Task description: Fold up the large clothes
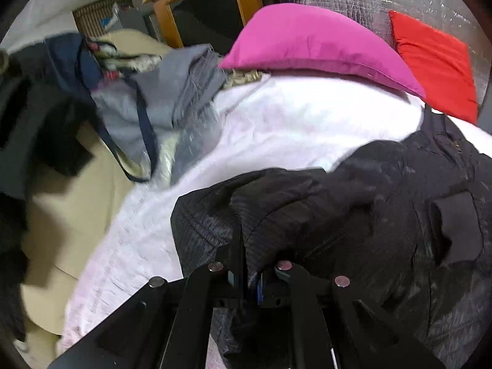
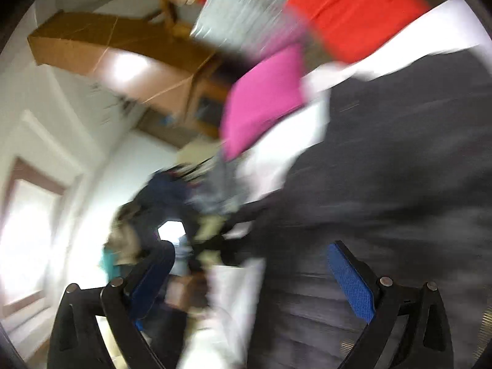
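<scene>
A large black quilted jacket (image 1: 353,215) lies crumpled on a white sheet (image 1: 292,123) over the bed. In the left wrist view my left gripper (image 1: 244,255) is shut on a fold of the jacket's edge, and the fabric bunches up around the closed fingers. The right wrist view is smeared by motion. It shows my right gripper (image 2: 249,261) open, its blue pads (image 2: 350,279) wide apart with nothing pressed between them. The dark jacket (image 2: 399,169) fills the right side of that view, beyond the fingers.
A pink pillow (image 1: 313,40) and a red pillow (image 1: 436,61) rest at the bed's head against a silver foil wall. A heap of grey and navy clothes (image 1: 172,107) sits on the bed's left side. A wooden cabinet (image 1: 200,9) stands behind it.
</scene>
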### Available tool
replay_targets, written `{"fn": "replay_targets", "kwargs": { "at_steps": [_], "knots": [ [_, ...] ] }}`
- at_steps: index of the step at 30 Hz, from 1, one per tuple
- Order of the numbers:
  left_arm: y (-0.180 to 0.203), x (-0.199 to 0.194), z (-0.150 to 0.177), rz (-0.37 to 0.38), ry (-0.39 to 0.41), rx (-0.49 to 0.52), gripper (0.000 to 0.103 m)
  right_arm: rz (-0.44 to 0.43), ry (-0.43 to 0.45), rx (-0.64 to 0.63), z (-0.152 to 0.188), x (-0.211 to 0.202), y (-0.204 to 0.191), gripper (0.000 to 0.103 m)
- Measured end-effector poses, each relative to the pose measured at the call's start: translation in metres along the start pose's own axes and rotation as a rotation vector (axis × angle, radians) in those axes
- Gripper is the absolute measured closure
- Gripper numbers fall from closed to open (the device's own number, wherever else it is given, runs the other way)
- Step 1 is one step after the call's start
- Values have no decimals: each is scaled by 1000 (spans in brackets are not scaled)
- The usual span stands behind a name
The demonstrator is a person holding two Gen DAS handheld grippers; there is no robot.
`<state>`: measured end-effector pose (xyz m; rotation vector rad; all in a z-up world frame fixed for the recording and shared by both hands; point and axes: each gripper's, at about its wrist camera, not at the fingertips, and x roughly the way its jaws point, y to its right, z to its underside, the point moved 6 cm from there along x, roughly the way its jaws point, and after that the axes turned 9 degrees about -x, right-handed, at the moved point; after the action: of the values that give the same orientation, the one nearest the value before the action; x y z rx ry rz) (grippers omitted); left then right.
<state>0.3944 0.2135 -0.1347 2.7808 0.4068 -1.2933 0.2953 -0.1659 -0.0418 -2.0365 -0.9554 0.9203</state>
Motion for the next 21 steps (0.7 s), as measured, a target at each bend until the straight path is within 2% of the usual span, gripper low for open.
{"fn": "replay_targets", "kwargs": {
  "at_steps": [2, 3, 4, 6, 7, 8, 11, 13, 15, 17, 19, 21],
  "knots": [
    [-2, -5, 10, 63, -12, 6, 89, -7, -59, -27, -6, 57, -14, 2],
    [-5, -11, 16, 88, -13, -2, 70, -23, -78, -10, -6, 83, -16, 2],
    [-11, -18, 20, 121, -3, -37, 41, -39, -90, 14, -4, 99, -16, 2],
    [-23, -37, 26, 184, 61, -118, 20, -62, -133, 84, 2, 144, -9, 2],
    [-33, -53, 31, 217, 128, -186, 19, -54, -148, 103, 5, 158, -4, 2],
    [-38, -62, 36, 233, 151, -221, 19, -48, -166, 132, 8, 179, 1, 2],
    [-62, -79, 54, 267, 165, -315, 18, -95, -215, 201, 12, 231, -1, 2],
    [-84, -84, 72, 254, 169, -368, 18, -127, -246, 209, 12, 258, -6, 2],
    [-105, -84, 87, 237, 154, -418, 18, -96, -272, 204, 14, 287, -6, 2],
    [-126, -83, 102, 228, 138, -472, 18, -55, -288, 251, 18, 307, 5, 2],
    [-146, -83, 114, 215, 125, -528, 18, -27, -279, 312, 24, 317, 16, 2],
    [-162, -80, 125, 210, 110, -571, 18, -7, -281, 311, 27, 326, 19, 2]
  ]
}}
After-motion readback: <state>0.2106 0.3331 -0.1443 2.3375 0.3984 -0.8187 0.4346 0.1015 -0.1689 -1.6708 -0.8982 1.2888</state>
